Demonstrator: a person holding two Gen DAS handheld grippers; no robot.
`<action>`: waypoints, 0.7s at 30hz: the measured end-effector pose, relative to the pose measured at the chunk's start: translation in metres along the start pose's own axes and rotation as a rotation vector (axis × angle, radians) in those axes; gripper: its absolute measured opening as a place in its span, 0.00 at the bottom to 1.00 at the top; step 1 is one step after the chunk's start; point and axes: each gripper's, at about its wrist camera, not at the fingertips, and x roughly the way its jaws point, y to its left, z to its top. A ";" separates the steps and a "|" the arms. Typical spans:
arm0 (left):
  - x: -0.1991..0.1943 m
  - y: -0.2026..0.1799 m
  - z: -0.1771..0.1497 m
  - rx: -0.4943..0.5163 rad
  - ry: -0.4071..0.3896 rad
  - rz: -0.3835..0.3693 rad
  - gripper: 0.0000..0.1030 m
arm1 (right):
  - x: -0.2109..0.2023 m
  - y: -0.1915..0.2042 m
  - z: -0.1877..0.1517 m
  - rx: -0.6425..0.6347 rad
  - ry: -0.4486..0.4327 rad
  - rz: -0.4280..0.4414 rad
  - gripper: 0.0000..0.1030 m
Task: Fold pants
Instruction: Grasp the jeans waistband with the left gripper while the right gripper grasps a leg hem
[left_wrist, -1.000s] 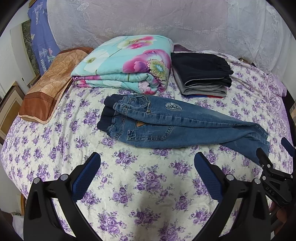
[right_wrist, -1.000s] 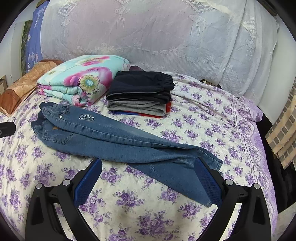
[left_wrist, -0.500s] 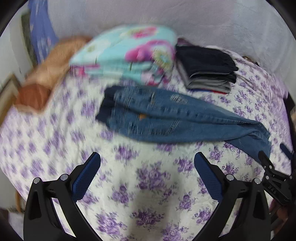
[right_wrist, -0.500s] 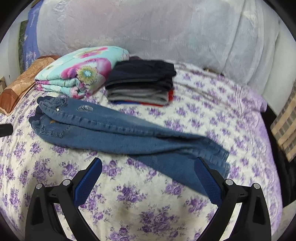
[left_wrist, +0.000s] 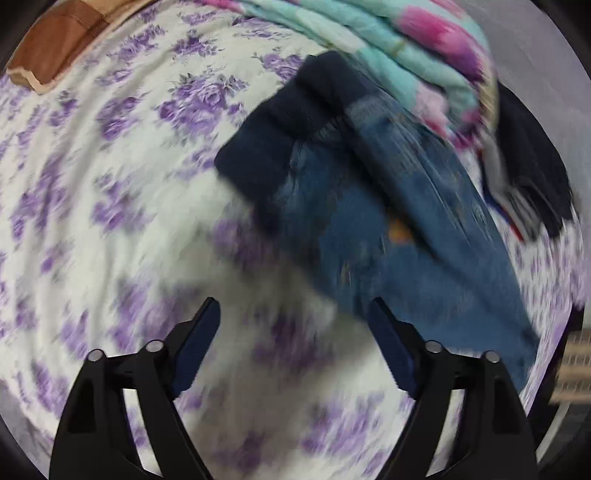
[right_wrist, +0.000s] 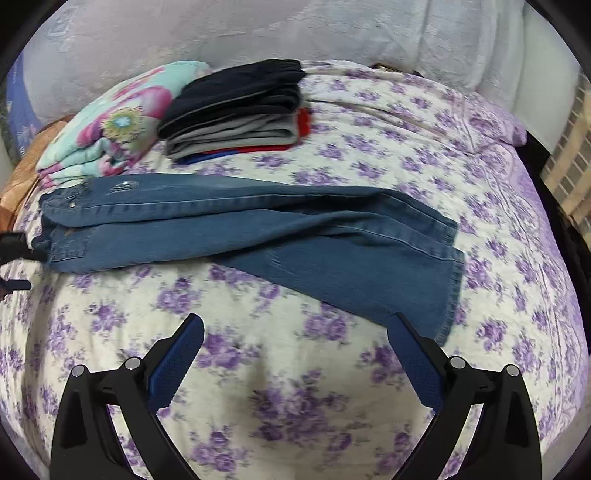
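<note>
Jeans (right_wrist: 236, 225) round patch unreadable; both tongs (left_wrist: 293, 314) (right_wrist: 295, 332) agape.

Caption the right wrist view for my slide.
Open right gripper hovers over the floral bedsheet near the hems of the jeans, laid flat before a stack of folded clothes.

bare sheet (right_wrist: 258, 354) before jeans (right_wrist: 258, 229)

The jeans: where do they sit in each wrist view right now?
Left wrist: jeans fill the right centre, blurred, dark waistband end at upper middle.
Right wrist: jeans lie across the middle, waistband at left, hems at right.
Shared landmark: the floral folded quilt just beyond the waistband.
</note>
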 end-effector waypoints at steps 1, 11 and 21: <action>0.011 0.002 0.010 -0.040 0.018 0.002 0.79 | 0.000 -0.004 0.000 0.009 0.002 -0.004 0.97; -0.034 -0.026 0.013 0.024 -0.155 -0.039 0.09 | 0.026 -0.073 0.006 0.242 0.032 -0.032 0.97; -0.048 -0.024 -0.014 0.068 -0.166 0.014 0.09 | 0.106 -0.074 0.071 -0.109 0.012 -0.226 0.97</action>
